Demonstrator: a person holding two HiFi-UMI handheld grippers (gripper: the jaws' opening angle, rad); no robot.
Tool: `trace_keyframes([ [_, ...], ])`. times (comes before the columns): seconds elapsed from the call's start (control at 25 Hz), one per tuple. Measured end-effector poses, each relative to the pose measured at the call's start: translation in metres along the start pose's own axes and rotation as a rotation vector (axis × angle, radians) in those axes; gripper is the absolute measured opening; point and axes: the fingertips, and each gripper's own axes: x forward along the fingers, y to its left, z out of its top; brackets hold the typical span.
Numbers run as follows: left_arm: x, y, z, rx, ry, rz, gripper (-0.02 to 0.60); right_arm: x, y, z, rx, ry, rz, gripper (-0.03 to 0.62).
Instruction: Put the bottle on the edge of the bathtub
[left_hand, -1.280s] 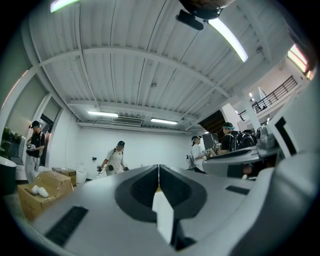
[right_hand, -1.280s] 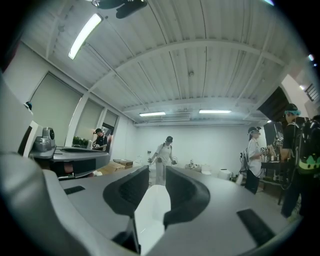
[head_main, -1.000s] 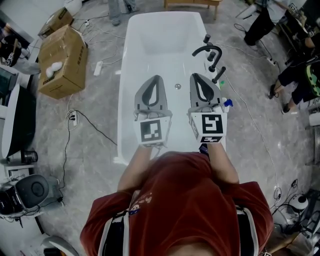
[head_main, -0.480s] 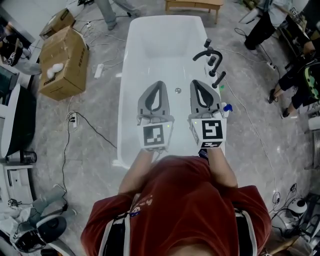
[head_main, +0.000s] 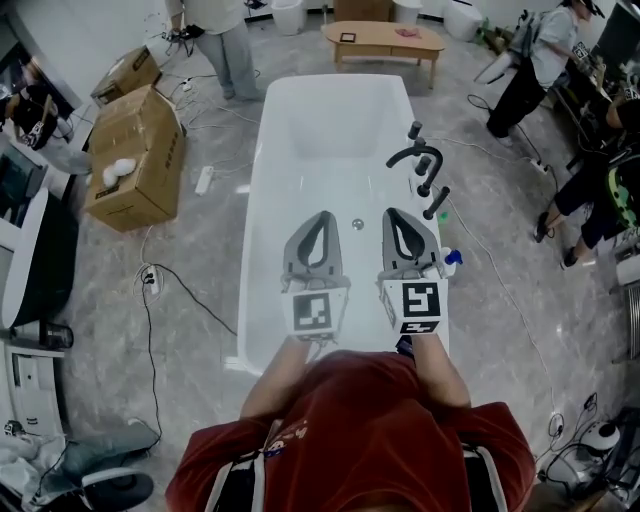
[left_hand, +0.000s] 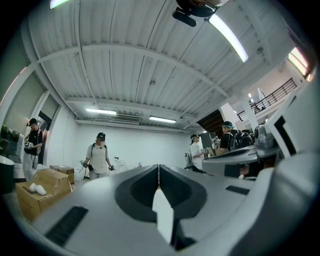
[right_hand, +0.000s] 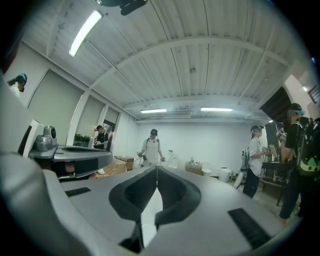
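workshop hall, bathtub, boxes, floor cables

light: bright ceiling tubes | shadows: soft | edges: fisheye, dark vignette | focus: sharp

Closed and empty: left gripper, right gripper.

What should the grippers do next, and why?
Probably open the fingers of the right gripper and swing it toward the blue-capped bottle just beside it. Both it and the left gripper hang shut and empty over the bathtub, so the bottle isn't held yet.
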Motion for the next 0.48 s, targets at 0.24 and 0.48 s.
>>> trace_keyframes([
  [0.24, 0.003, -0.002, 0.004, -0.005, -0.005, -0.005, 0.017, 0.001, -0.002, 0.002, -0.005, 0.001, -0.002, 0.012],
  [0.48, 0.002, -0.007, -0.006, 0.025, 0.007, -0.023, 0.017, 0.000, -0.007, -0.002, -0.009, 0.003, 0.001, 0.014],
])
